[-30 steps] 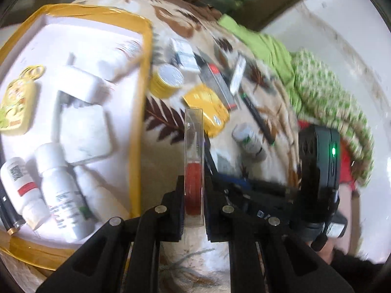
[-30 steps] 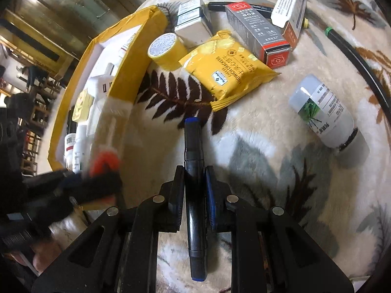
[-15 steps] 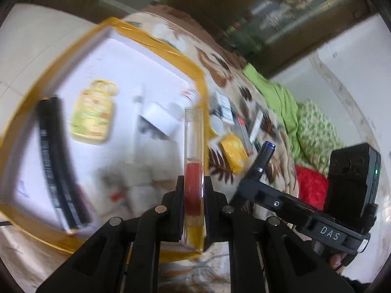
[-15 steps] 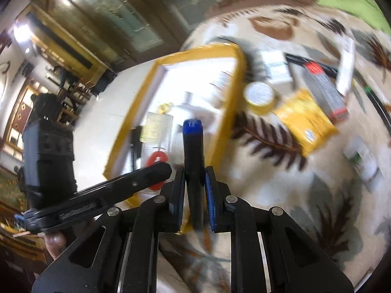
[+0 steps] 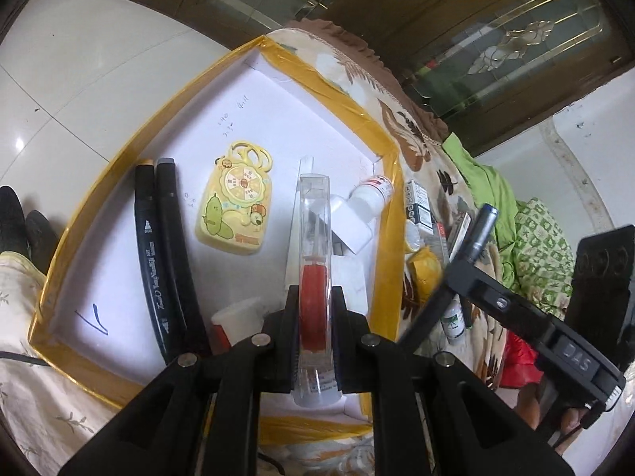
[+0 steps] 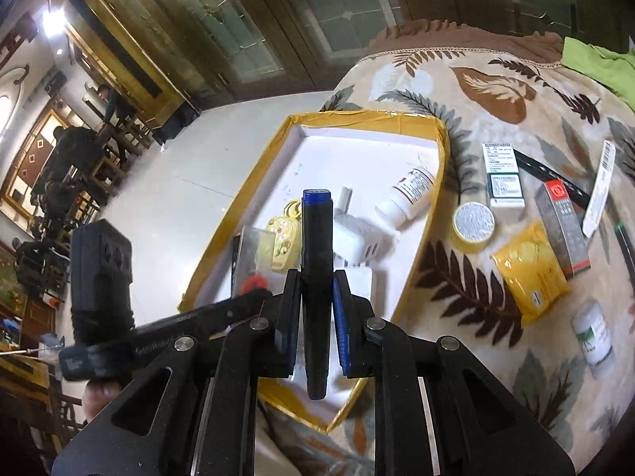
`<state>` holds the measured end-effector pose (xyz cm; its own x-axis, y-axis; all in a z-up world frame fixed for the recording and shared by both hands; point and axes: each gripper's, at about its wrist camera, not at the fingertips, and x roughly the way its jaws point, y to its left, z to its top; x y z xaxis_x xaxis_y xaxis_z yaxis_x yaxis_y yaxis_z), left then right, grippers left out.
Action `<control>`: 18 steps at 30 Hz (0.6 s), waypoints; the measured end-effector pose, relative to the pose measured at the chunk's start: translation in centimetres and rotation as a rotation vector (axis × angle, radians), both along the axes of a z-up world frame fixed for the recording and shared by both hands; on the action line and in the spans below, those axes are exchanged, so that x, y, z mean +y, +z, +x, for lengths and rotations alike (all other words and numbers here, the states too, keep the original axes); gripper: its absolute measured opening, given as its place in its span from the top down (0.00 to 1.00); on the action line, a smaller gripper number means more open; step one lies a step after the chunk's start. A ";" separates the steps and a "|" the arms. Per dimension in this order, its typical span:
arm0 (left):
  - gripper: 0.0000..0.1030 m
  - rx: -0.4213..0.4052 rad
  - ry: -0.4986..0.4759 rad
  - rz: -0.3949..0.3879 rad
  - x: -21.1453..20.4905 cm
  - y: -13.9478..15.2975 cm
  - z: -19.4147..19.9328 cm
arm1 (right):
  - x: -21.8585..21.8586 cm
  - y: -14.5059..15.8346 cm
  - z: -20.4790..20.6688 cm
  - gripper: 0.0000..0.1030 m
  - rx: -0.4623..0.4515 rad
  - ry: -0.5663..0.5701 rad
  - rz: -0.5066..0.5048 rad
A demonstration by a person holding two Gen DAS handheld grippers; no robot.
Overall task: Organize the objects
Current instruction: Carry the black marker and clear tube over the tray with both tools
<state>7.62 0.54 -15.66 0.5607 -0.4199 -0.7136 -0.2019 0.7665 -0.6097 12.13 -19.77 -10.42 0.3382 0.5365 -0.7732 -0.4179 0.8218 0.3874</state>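
Note:
My left gripper [image 5: 314, 309] is shut on a clear flat case with a red spool inside [image 5: 314, 277], held edge-on above the white tray with yellow taped rim [image 5: 381, 238]. My right gripper [image 6: 315, 309] is shut on a black marker with a blue cap [image 6: 316, 238], upright over the same tray [image 6: 254, 198]. Inside the tray lie two black markers [image 5: 158, 246], a yellow cartoon toy [image 5: 236, 206], a white charger [image 6: 357, 238] and a white pill bottle [image 6: 408, 194]. The other gripper shows at the right of the left view [image 5: 476, 273] and at the lower left of the right view.
On the leaf-patterned blanket [image 6: 496, 83] right of the tray lie a yellow tape roll [image 6: 474, 224], a yellow packet [image 6: 532, 273], a white-green box [image 6: 502, 174], a grey-red box [image 6: 559, 226], a small white bottle [image 6: 593, 337] and black pens. White tiled floor lies beyond the tray.
Both grippers have swung from over the blanket to over the tray, each still holding its object. The right one has risen, so the tray and blanket look farther away.

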 end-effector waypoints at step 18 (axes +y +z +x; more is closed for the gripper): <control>0.89 0.072 -0.038 -0.012 0.0 -2.5 3.5 | 1.3 -6.0 4.8 0.85 0.090 -0.093 -0.149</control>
